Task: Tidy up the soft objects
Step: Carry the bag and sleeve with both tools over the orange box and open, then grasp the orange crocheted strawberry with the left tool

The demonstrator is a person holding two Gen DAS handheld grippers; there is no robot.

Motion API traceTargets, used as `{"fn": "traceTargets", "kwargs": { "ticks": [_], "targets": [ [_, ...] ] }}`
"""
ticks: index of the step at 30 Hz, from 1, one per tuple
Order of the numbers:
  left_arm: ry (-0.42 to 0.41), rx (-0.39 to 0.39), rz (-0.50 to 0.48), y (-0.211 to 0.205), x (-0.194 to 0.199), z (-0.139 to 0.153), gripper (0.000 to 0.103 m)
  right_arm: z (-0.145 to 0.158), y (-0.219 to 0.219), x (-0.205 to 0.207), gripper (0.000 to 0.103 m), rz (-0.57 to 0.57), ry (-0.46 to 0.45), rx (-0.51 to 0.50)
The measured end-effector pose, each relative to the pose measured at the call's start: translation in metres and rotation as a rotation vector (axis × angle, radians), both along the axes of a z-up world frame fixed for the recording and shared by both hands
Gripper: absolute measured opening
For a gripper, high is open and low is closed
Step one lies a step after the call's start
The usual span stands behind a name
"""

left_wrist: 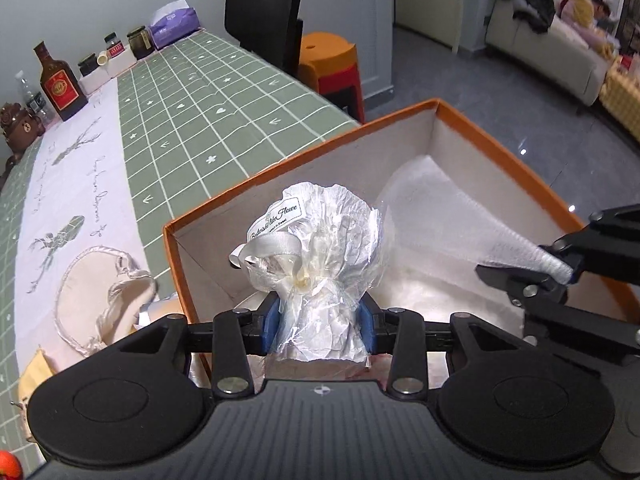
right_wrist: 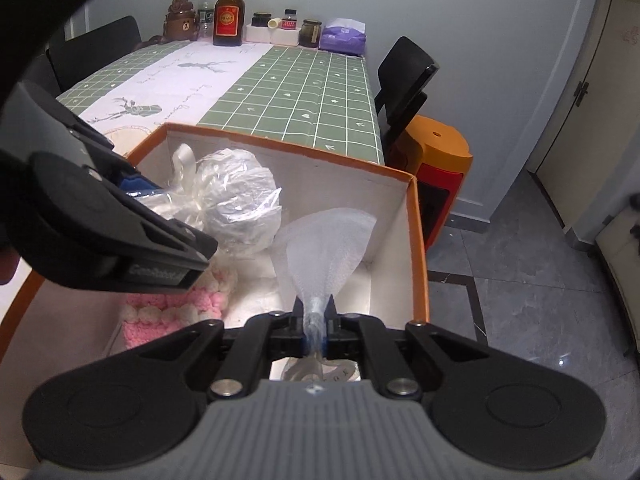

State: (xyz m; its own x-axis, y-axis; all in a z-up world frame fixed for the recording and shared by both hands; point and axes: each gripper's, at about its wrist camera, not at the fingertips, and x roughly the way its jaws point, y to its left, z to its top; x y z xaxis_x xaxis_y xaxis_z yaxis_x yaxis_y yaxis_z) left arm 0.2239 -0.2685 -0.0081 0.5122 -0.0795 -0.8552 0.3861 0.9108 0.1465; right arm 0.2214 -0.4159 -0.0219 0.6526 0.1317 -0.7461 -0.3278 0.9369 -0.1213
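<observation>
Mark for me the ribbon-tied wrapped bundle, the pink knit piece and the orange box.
ribbon-tied wrapped bundle [left_wrist: 320, 264], left wrist view, crinkled wrap above the tied neck.
pink knit piece [right_wrist: 168, 314], right wrist view, middle of its visible pink part.
orange box [right_wrist: 422, 248], right wrist view, outer right wall.

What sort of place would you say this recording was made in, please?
Most likely a home's dining and living area: a dining table under a green checked cloth, bottles and jars along the wall, and a cluttered sofa beyond.
</observation>
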Motion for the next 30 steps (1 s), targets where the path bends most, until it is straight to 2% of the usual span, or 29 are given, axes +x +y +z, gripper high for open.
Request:
{"fn": "traceTargets", "kwargs": {
  "ticks": [7,9,10,11,12,15,17,22,26,30],
  "targets": [
    [-0.016,0.068,-0.025,-0.006,0.001,-0.005,0.057,-0.005,0.001,0.002,0.009,0.002,0.008,-0.035],
    [-0.046,0.092,-0.042,-0.008,-0.003,-0.004,0.065,-0.004,0.002,0.001,0.022,0.003,0.005,-0.041],
    [-0.061,0.104,-0.05,-0.008,-0.005,-0.003,0.069,-0.003,0.002,0.0,0.033,0.005,0.0,-0.044],
    [-0.073,0.11,-0.056,-0.008,-0.006,-0.002,0.07,-0.002,0.003,-0.002,0.038,0.006,-0.008,-0.049],
    [-0.082,0.109,-0.061,-0.008,-0.007,0.001,0.073,0.0,0.004,-0.003,0.038,0.007,-0.017,-0.055],
    [-0.089,0.087,-0.077,-0.005,-0.01,0.008,0.078,0.005,0.006,-0.006,0.042,0.014,-0.026,-0.067],
    [-0.102,0.073,-0.085,-0.002,-0.014,0.015,0.08,0.008,0.008,-0.008,0.048,0.014,-0.032,-0.072],
    [-0.146,0.011,-0.1,0.011,-0.028,0.034,0.08,0.02,0.013,-0.018,0.052,0.005,-0.043,-0.043],
    [-0.205,-0.075,-0.1,0.03,-0.048,0.051,0.08,0.035,0.026,-0.038,0.062,-0.006,-0.097,-0.019],
    [-0.299,-0.145,-0.096,0.052,-0.077,0.065,0.08,0.049,0.045,-0.063,0.065,0.0,-0.156,0.029]
  ]
}}
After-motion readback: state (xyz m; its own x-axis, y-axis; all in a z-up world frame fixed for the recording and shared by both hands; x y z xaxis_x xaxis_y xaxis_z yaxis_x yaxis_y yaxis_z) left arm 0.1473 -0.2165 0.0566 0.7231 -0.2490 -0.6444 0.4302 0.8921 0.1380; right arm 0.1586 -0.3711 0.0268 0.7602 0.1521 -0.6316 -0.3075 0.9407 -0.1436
